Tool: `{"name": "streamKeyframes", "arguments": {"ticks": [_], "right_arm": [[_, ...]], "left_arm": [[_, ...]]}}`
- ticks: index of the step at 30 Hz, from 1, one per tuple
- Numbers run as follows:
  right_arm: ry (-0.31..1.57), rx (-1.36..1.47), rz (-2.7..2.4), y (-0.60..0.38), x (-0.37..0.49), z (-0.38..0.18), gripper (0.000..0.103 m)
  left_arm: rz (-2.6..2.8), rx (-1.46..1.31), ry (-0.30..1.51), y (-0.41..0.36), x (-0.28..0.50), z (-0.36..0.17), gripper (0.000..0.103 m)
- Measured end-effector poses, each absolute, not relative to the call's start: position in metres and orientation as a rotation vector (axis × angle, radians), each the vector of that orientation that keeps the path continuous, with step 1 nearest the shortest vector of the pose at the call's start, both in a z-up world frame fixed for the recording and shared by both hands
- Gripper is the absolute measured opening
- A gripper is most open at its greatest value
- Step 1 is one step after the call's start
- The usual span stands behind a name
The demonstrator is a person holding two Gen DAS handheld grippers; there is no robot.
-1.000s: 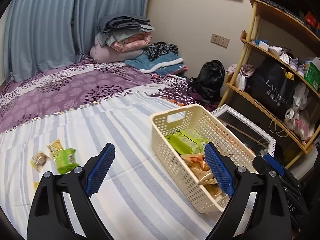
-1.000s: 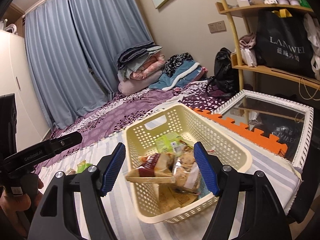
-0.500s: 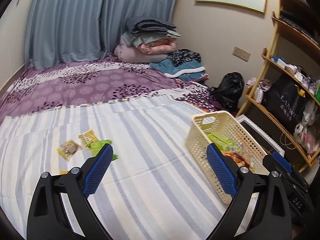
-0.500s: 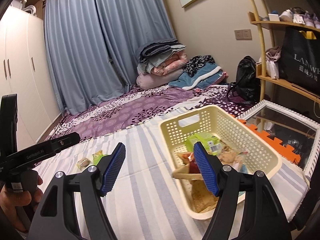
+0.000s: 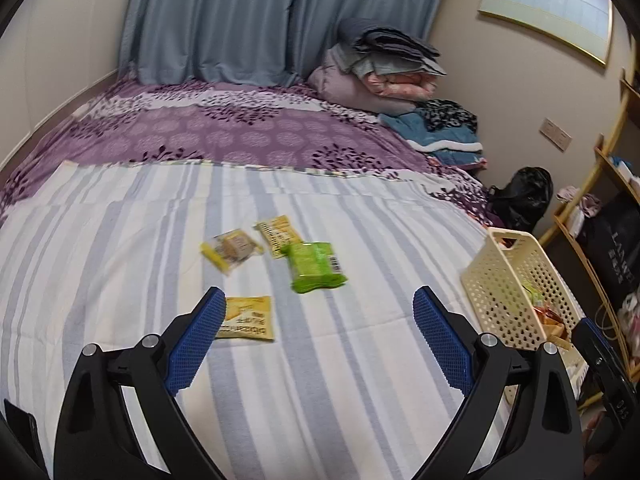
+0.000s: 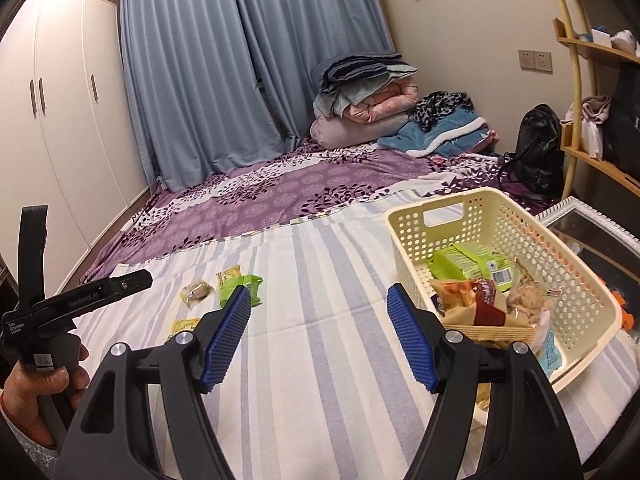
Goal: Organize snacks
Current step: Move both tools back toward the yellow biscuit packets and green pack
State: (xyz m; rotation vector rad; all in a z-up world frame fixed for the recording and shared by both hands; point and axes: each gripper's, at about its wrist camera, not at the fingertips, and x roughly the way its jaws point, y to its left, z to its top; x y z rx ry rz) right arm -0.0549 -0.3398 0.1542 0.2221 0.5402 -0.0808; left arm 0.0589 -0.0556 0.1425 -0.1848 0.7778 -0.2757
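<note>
Hovering low over the striped sheet point(image 5: 340, 380), the left gripper point(image 5: 316, 320) is spreading its blue pads wide with nothing between them, and the right gripper point(image 6: 318, 322) is gaping just as empty beside the cream basket point(image 6: 576, 280). Nearest the left pads, a yellow packet point(image 5: 246, 318) is lying flat, partly tucked behind the left finger; beyond it a green pack point(image 5: 316, 266) is resting, touching a second yellow wrapper point(image 5: 276, 234), with a clear-wrapped biscuit point(image 5: 232, 249) beside them. The basket, sitting at the bed's right edge, is already holding several snacks. I am thinking the flat packet could slide or the pads could pinch the soft sheet, since it is offering little height to grab. The printing on the wrappers is blurring, and the basket's lower contents are hiding under the top packs. Farther back, folded bedding point(image 5: 384, 64) is piling against the curtains point(image 5: 260, 20).
</note>
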Motion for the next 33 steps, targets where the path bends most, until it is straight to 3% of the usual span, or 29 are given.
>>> {"name": "streamKeyframes", "arguments": {"ticks": [14,33], "right_arm": [[0.602,0.228,-0.053,-0.327,-0.037,0.136,0.071],[0.682,0.238,-0.042,-0.33,-0.013,0.109,0.071]], "left_arm": [[-0.152,-0.221,0.855,-0.008,0.081,0.103,0.099],[-0.137,-0.093,1.005,-0.031,0.128,0.018,0.099]]}}
